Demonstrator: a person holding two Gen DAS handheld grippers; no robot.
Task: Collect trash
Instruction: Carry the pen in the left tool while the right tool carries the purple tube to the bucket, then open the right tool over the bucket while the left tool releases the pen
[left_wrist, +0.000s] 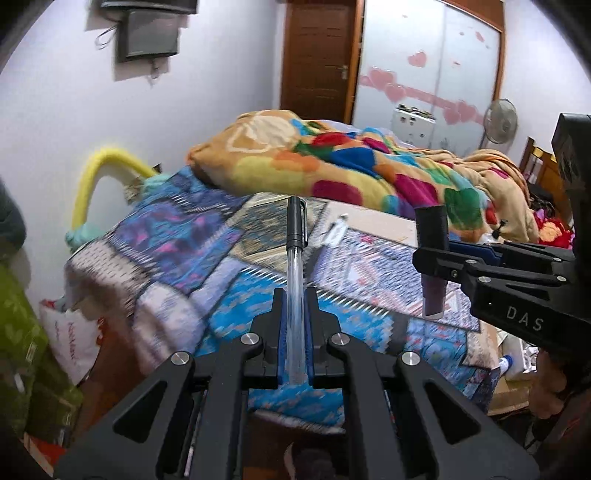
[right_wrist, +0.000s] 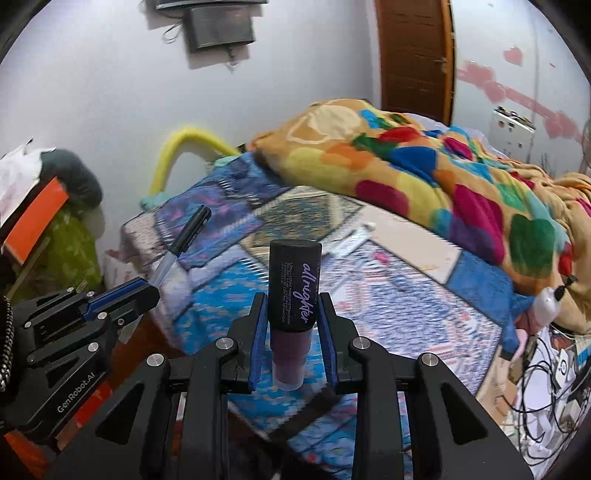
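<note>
carry step judged in hand. pen is clenched in left gripper, small purple bottle in right gripper; both are held above the bed. no bin is seen; one must be located next.
</note>
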